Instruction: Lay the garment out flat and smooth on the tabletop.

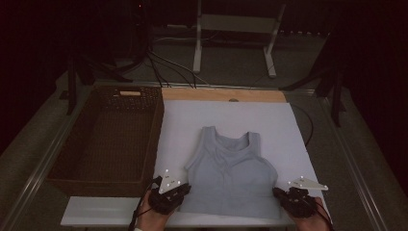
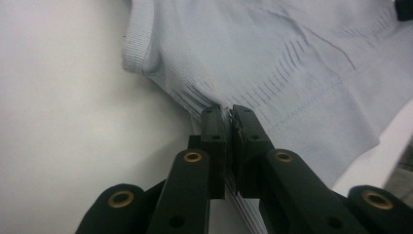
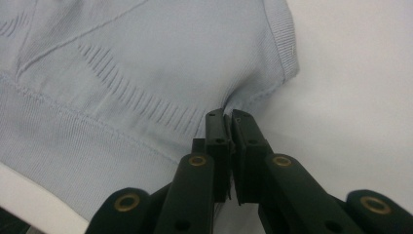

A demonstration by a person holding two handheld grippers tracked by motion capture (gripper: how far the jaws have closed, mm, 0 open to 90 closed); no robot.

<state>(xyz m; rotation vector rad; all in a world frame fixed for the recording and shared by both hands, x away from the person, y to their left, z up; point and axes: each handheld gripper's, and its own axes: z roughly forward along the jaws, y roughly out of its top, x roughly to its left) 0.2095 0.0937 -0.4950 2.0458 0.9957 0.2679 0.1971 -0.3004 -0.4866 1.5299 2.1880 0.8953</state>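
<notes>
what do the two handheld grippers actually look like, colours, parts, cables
Both the left gripper and the right gripper are black, each with two flat jaws on hinged links fixed by brass-coloured rivets. A grey three-cornered plate with small white dots sits on top of each. A dark cable trails back from each towards the person.

Both hands come in from the bottom edge of the high view, each wrapped around its tool. The left gripper (image 1: 179,191) sits low at the left, jaws pressed together — only a sliver between them. The right gripper (image 1: 280,193) mirrors it at the right, its jaws likewise closed, pointing inward — toward the left one.
</notes>
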